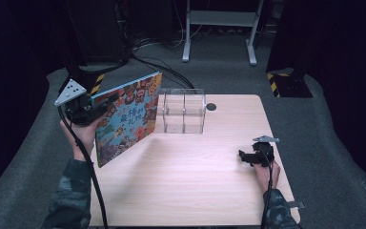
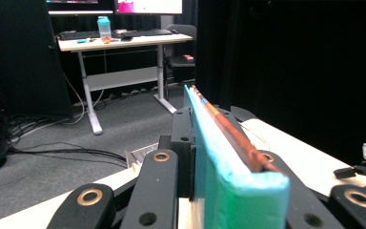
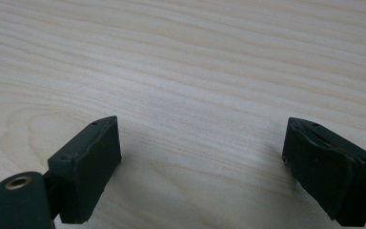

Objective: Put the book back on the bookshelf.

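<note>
The left gripper [image 1: 100,106] is clamping its jaws tight on the edge of a book [image 1: 128,114], holding it upright and tilted above the table's [image 1: 195,181] far left corner, just beside a clear box [image 1: 184,111] at the far edge. The right gripper [image 1: 246,156] is resting near the right edge, jaws standing wide apart with nothing between them.

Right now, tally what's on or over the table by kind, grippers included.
Picture book: 1, held up in the left gripper
Clear plastic rack: 1, standing on the table
Grippers: 2, the right gripper open, nothing between its fingers
Total: 4
</note>
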A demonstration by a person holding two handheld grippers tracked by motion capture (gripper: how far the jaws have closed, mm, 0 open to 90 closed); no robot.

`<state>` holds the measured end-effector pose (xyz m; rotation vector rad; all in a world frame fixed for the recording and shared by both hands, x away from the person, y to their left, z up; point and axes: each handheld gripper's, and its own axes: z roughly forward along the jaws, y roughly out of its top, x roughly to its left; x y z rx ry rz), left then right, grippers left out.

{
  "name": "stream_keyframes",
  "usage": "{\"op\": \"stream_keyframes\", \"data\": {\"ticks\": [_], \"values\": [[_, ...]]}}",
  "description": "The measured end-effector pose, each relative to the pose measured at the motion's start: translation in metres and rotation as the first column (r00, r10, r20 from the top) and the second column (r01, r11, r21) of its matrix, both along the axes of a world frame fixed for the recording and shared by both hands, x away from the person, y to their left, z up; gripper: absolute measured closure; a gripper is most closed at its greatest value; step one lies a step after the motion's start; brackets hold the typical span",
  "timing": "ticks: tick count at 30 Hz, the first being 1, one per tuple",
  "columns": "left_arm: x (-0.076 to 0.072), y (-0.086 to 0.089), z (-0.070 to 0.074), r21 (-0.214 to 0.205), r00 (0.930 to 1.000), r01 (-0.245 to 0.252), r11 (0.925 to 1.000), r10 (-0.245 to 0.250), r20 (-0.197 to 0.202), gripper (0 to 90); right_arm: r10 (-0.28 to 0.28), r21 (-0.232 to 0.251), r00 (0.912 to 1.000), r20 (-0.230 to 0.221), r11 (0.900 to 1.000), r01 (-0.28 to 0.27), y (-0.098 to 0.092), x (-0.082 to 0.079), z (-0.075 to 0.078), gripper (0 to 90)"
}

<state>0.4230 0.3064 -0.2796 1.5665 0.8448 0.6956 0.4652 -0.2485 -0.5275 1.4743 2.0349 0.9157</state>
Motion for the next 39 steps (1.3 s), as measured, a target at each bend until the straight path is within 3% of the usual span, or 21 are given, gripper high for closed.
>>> {"op": "stream_keyframes", "data": {"ticks": [27, 39], "values": [[0.028, -0.015, -0.005, -0.018, 0.9988, -0.043, 0.9989, 0.043, 0.021, 80.5, -0.004, 0.000, 1.0000, 0.008, 1.0000, 0.004, 0.000, 0.000, 0.000, 12.3], [0.039, -0.018, -0.011, -0.047, 0.9971, -0.068, 0.9966, 0.069, 0.033, 80.5, -0.006, -0.003, 1.0000, 0.003, 1.0000, 0.006, 0.000, 0.000, 0.000, 12.6]]}}
